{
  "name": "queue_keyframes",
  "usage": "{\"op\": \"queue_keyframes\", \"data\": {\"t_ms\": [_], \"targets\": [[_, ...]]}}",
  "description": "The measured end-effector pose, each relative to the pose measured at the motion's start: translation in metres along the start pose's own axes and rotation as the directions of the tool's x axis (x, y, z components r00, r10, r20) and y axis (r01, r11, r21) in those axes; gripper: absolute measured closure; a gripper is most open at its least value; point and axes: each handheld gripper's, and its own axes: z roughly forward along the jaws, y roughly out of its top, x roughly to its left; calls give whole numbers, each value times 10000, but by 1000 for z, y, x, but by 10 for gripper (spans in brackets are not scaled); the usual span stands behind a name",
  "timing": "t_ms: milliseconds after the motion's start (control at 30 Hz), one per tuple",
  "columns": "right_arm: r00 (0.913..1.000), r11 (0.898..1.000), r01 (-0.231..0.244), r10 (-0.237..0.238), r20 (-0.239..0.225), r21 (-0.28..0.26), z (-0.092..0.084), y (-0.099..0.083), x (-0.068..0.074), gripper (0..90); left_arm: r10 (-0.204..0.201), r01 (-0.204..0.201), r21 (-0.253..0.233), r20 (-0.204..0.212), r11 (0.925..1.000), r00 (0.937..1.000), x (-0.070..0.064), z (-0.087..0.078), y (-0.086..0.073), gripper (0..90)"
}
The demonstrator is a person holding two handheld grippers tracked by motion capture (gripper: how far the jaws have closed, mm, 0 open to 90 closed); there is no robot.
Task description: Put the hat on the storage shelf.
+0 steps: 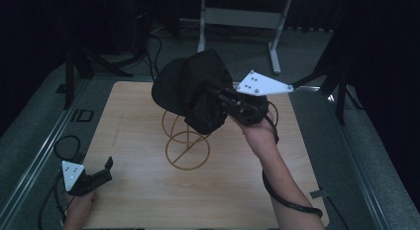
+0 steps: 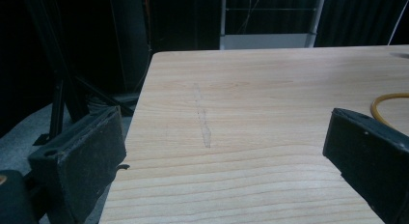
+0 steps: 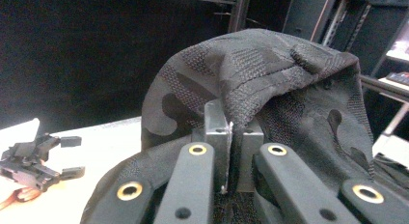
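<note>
Dark room; black cap [image 1: 195, 88] hides wire stand [image 1: 184, 141] top, right hand-held gripper [image 1: 229, 102] pinching

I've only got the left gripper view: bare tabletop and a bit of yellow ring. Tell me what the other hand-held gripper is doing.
Observer: The right hand-held gripper is shut on a black cap, holding it above the table.
Operator: Say what that yellow ring belongs to.
Observer: A gold wire stand at mid-table; the cap hangs over its top.
Operator: Confirm my own hand-held gripper's place.
Observer: The left hand-held gripper sits open at the table's near left corner, holding nothing.
</note>
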Motion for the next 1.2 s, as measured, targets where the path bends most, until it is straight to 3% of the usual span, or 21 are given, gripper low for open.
{"op": "queue_keyframes", "data": {"t_ms": [333, 500, 700, 1067, 1200], "targets": [[9996, 9991, -187, 194, -184, 377, 17, -16, 3, 877, 0, 0, -1, 3, 10000, 10000, 0, 0, 0, 17], [9963, 9951, -715, 746, -427, 686, 28, -35, -4, 877, -7, 7, -12, 6, 10000, 10000, 0, 0, 0, 17], [9946, 9916, -825, 882, -543, 993, 35, -47, -6, 875, -7, 7, -14, 13, 10000, 10000, 0, 0, 0, 17], [9952, 9918, -766, 824, -535, 1028, 33, -58, -2, 862, -14, 14, 2, 62, 10000, 10000, 0, 0, 0, 17], [9943, 9901, -961, 1002, -355, 1024, 31, -61, -5, 777, -27, 27, -12, 64, 10000, 10000, 0, 0, 0, 18]]}}
